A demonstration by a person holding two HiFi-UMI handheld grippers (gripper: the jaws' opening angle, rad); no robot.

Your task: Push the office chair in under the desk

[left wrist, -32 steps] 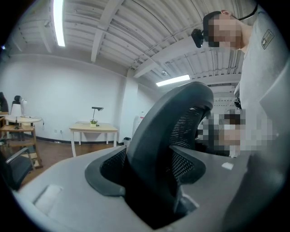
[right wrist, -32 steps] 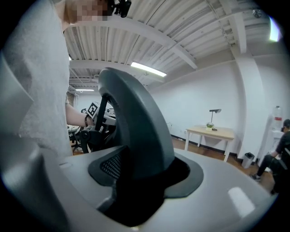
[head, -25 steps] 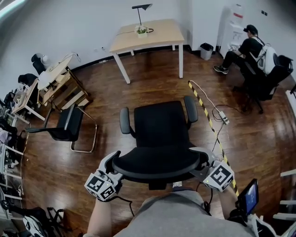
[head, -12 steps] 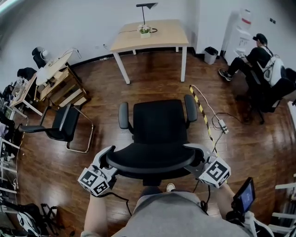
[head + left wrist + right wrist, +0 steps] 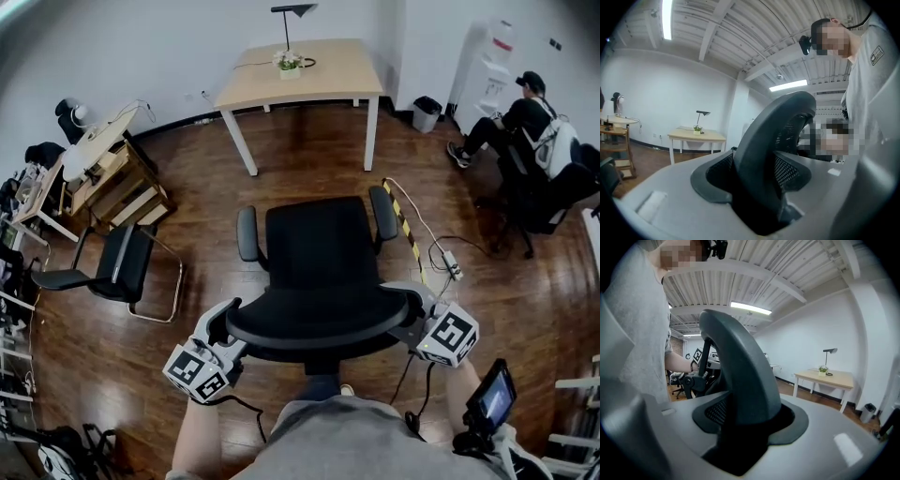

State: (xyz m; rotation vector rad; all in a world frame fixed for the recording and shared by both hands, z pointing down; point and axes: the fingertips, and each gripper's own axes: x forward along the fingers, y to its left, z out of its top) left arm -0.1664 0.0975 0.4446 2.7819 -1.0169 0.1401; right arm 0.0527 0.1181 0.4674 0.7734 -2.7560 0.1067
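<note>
A black office chair (image 5: 319, 253) stands on the wood floor with its seat facing the light wooden desk (image 5: 302, 75) at the far wall. Open floor lies between them. My left gripper (image 5: 223, 330) is shut on the left edge of the chair's backrest (image 5: 773, 136). Its jaws have just been closing, with that edge between them. My right gripper (image 5: 411, 317) is shut on the backrest's right edge (image 5: 736, 362). The desk (image 5: 696, 136) shows ahead in the left gripper view and again, as the desk (image 5: 825, 376), in the right gripper view.
A black cantilever chair (image 5: 117, 267) stands at the left, with wooden racks (image 5: 112, 183) behind it. A yellow-black cable strip (image 5: 408, 220) and a power strip (image 5: 455, 265) lie on the floor to the right. A seated person (image 5: 525, 112) and a bin (image 5: 427, 111) are at the far right.
The office chair has rolled forward toward the desk, with both grippers staying on its backrest. The cantilever chair and racks have slid left in the head view.
</note>
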